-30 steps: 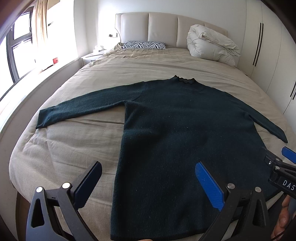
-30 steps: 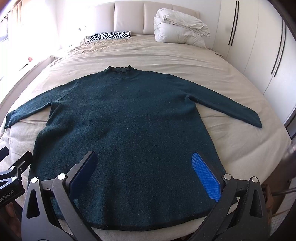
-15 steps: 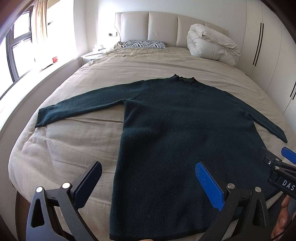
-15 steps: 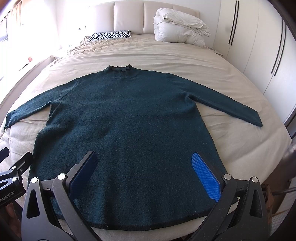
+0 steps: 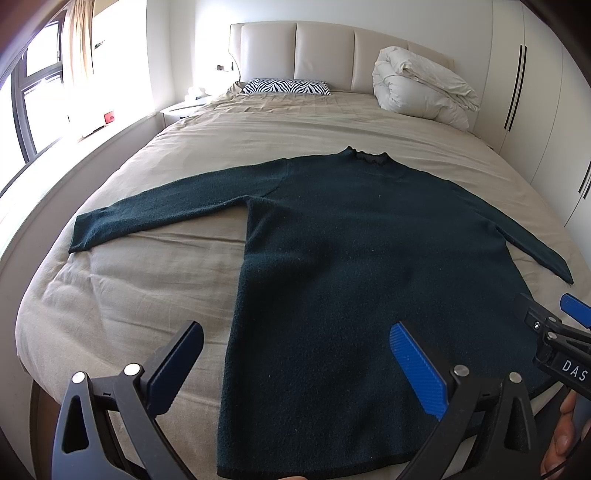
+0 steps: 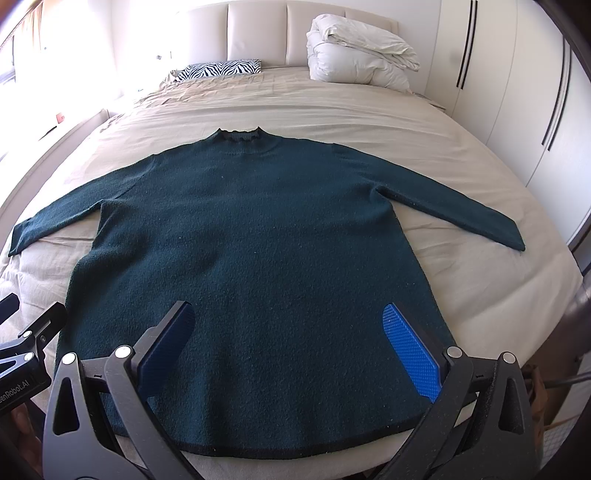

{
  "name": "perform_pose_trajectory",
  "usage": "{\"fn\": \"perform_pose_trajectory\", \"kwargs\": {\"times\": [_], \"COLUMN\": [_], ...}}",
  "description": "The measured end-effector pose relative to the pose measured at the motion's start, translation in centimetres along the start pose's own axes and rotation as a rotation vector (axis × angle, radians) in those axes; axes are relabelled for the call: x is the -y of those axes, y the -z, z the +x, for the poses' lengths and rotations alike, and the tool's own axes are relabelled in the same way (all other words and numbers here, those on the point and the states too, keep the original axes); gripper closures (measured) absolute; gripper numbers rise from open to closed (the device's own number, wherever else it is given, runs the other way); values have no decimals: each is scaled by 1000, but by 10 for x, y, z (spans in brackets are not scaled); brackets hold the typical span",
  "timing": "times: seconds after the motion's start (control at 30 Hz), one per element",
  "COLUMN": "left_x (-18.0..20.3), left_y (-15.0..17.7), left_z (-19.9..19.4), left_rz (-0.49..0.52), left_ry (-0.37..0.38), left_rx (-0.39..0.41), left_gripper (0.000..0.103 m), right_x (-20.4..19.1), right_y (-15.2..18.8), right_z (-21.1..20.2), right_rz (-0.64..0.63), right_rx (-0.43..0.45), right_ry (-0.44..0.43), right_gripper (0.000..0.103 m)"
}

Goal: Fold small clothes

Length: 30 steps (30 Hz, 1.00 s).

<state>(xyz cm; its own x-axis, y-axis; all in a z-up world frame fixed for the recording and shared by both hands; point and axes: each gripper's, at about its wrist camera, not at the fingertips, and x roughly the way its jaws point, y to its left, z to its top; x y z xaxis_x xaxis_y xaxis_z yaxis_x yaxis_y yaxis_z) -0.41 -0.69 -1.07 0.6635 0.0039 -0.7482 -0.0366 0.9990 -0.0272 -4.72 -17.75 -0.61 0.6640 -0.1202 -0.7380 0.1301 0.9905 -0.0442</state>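
Nothing moved; sweater (image 6: 255,266) collar (image 6: 238,137) faces headboard (image 6: 258,33).

Beige bed (image 5: 155,288), padded headboard (image 5: 325,48), perhaps wardrobes (image 5: 535,92), bright window (image 5: 33,96)

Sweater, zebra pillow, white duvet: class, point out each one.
sweater (image 6: 258,258), right wrist view, middle of the body
zebra pillow (image 6: 221,69), right wrist view, striped top
white duvet (image 5: 421,88), left wrist view, middle of the folded bundle

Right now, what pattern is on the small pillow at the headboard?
Black-and-white zebra stripes on the small flat pillow; the left wrist view shows it best.
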Motion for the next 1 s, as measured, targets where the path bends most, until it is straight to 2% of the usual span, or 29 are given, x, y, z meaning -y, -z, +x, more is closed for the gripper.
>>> {"fn": "perform_pose_trajectory", "kwargs": {"times": [1.0], "left_x": [5], "left_y": [4], "left_z": [1], "left_rz": [-1], "left_ry": [6], "left_rx": [-9], "left_gripper": [0], "right_x": [-1], "right_y": [4], "right_z": [4], "right_rz": [0], "right_rx": [-11], "right_ry": [-2], "right_gripper": [0]}}
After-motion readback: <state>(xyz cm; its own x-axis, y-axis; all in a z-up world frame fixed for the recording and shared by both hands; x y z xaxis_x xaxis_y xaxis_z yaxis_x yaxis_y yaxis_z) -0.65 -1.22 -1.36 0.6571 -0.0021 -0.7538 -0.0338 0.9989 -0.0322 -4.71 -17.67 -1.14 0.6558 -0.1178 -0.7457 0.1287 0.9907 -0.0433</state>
